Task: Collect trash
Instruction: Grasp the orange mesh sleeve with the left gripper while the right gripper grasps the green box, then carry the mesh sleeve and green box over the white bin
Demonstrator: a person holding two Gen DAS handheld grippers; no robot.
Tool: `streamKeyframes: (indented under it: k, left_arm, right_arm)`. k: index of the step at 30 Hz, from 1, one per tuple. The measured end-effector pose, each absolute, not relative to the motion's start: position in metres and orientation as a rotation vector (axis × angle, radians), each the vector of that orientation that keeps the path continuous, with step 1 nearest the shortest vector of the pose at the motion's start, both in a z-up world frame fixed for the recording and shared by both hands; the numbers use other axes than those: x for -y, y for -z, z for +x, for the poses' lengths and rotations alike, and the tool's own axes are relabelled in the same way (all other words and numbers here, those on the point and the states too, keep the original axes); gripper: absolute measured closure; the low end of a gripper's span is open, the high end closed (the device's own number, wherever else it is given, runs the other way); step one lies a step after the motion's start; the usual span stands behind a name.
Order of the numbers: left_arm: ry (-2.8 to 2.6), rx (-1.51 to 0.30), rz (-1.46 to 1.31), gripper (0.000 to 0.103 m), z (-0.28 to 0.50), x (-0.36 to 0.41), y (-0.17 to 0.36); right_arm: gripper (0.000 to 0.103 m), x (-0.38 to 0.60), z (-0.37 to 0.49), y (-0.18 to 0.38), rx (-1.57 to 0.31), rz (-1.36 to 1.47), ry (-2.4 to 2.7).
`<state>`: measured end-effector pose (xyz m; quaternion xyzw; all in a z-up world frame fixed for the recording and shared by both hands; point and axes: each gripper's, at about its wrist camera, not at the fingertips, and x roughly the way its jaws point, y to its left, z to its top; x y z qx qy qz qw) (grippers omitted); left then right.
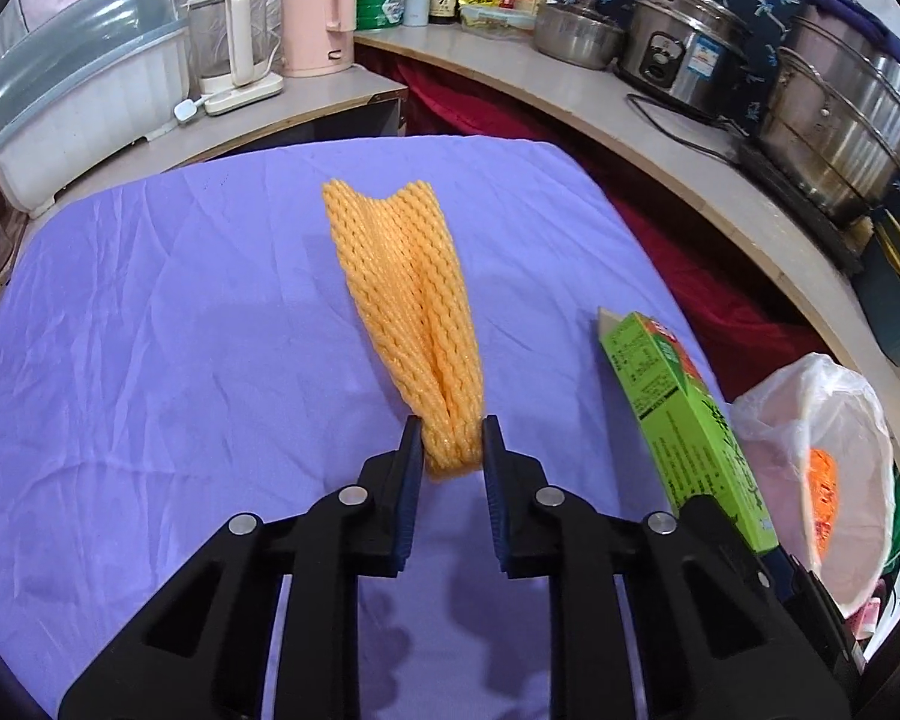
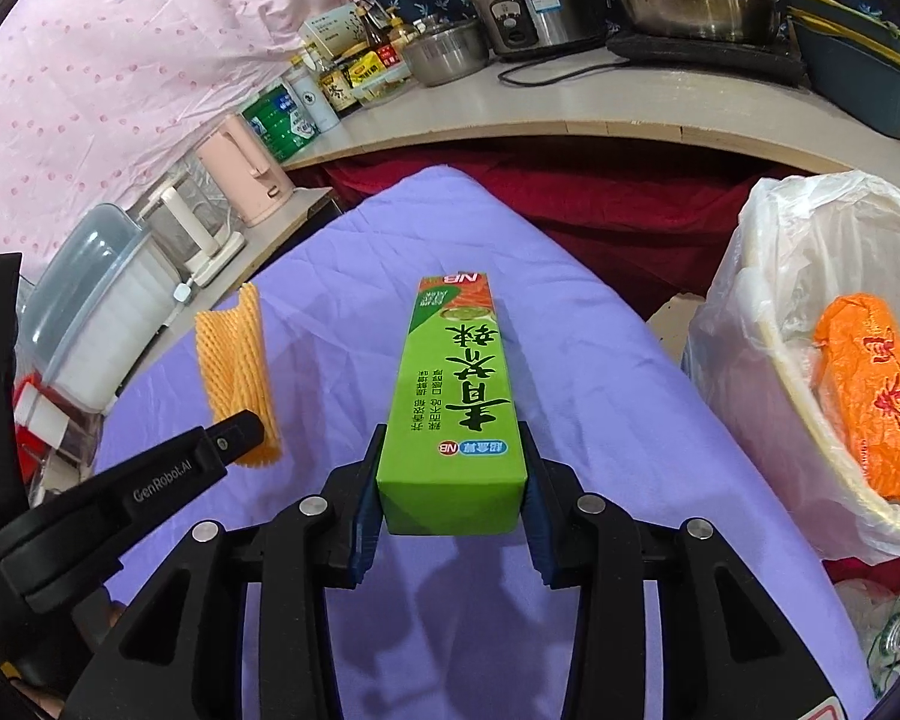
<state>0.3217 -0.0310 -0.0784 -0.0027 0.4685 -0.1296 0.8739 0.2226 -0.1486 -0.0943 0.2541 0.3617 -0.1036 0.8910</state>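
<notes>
My left gripper (image 1: 452,441) is shut on the near end of an orange foam fruit net (image 1: 405,294), which it holds above the purple cloth (image 1: 150,330). The net (image 2: 234,360) and left gripper (image 2: 252,429) also show at the left of the right wrist view. My right gripper (image 2: 453,480) is shut on a long green carton (image 2: 457,396), held level above the cloth; the carton (image 1: 684,414) shows at the right of the left wrist view. A bin lined with a white plastic bag (image 2: 768,324) stands to the right, with an orange wrapper (image 2: 870,396) inside.
A curved counter (image 1: 570,90) behind holds a rice cooker (image 1: 684,42), steel pots (image 1: 840,120), bottles and cans. A pink kettle (image 1: 321,9), a white kettle (image 1: 231,42) and a lidded dish rack (image 1: 84,102) stand on the left. Red cloth (image 1: 690,276) lies beyond the table.
</notes>
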Motion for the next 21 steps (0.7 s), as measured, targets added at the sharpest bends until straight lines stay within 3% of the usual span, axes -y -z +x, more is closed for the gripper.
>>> streamKeyframes:
  k: [21]
  left_arm:
    - [0.402, -0.884, 0.058, 0.084, 0.209, 0.091, 0.019]
  right_arm:
    - [0.065, 0.211, 0.097, 0.036, -0.586, 0.576, 0.310]
